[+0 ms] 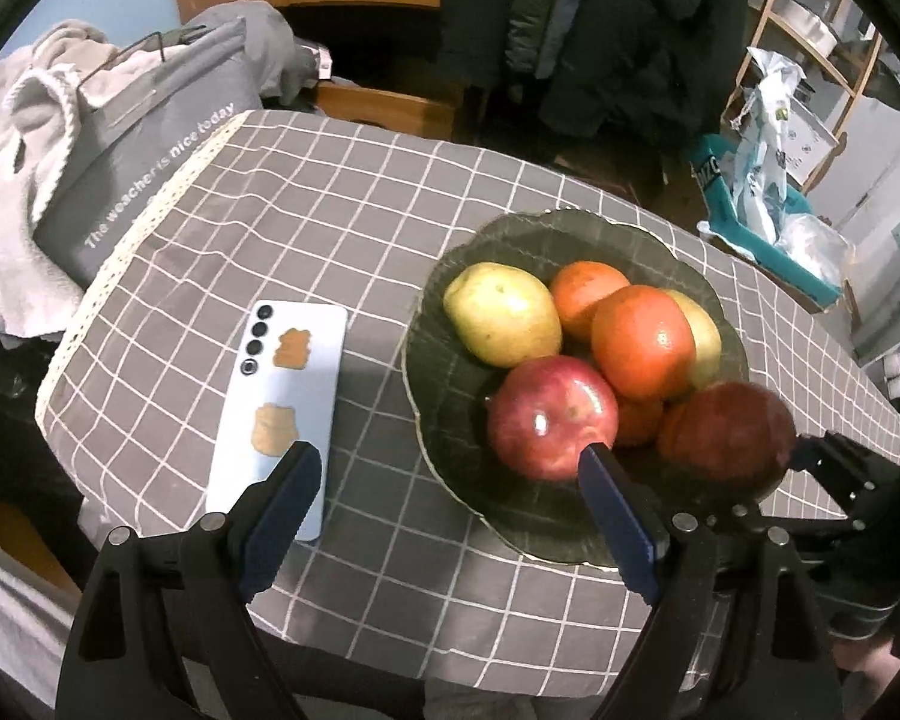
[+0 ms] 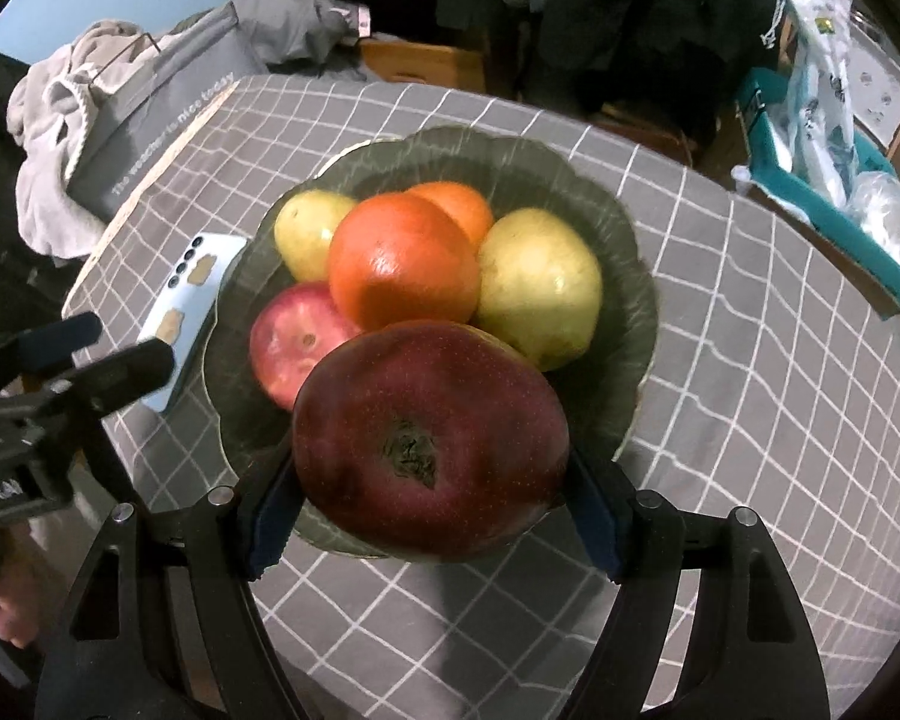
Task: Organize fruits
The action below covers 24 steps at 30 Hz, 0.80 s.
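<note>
Currently, item by item. Right tongs point(image 2: 432, 516): closed on the dark red apple point(image 2: 432, 438), one blue pad on each flank, stem end facing my camera, held just above the near rim of the green bowl point(image 2: 636, 276). Left tongs point(image 1: 450, 510): spread wide, holding nothing, hovering over the checked tablecloth point(image 1: 330, 210) between the phone point(image 1: 282, 408) and the bowl.

Bowl contents: light red apple point(image 1: 549, 417), large orange point(image 1: 642, 339), second orange point(image 1: 585, 294) behind it, two yellow-green pears point(image 1: 501, 312), and a small orange piece mostly hidden underneath. The pile is already heaped.

Risks, as I judge them:
- The dark apple is round and smooth; my pads hold it only at the sides, so it may slip or twist out.
- Released on top of the heap, it may roll, knock the large orange, or go over the rim.
- A runaway fruit could strike the phone lying just beside the bowl.
- Pressing down could tip the shallow bowl.
</note>
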Motion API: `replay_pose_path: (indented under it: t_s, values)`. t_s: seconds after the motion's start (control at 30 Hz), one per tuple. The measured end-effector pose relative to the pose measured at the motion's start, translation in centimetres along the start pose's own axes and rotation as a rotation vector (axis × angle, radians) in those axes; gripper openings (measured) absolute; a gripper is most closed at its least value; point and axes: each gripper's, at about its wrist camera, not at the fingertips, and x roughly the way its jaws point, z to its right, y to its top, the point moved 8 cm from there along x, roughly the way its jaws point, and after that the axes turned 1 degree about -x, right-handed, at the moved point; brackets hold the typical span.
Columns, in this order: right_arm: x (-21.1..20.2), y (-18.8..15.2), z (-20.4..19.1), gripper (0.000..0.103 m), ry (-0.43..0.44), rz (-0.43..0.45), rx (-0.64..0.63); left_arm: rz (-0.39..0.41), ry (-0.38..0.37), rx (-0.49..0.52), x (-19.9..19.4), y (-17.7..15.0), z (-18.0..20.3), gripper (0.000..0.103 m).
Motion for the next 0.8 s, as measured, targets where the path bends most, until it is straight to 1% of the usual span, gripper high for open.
replay_pose_path:
  t_s: [0.13,0.27,0.37,0.57,0.8]
  values:
    - [0.5,-0.4,-0.2,0.079,-0.011,-0.015,-0.003,0.009,0.002,-0.006,-0.6,0.1,-0.4,0.089]
    - [0.6,-0.5,-0.3,0.081,-0.010,-0.012,0.000,0.021,-0.001,-0.013,-1.3,0.3,-0.7,0.089]
    - [-0.5,0.2,-0.4,0.087,-0.008,0.043,-0.007,0.033,-0.005,-0.014,-1.8,0.6,-0.7,0.089]
    - [-2.8,1.4,-0.1,0.087,-0.038,0.097,-0.007,0.071,-0.015,-0.006,-3.5,1.3,-0.3,0.089]
    - [-6.7,2.5,1.1,0.087,-0.094,0.179,0.013,0.145,-0.030,0.015,-6.5,2.5,0.6,0.089]
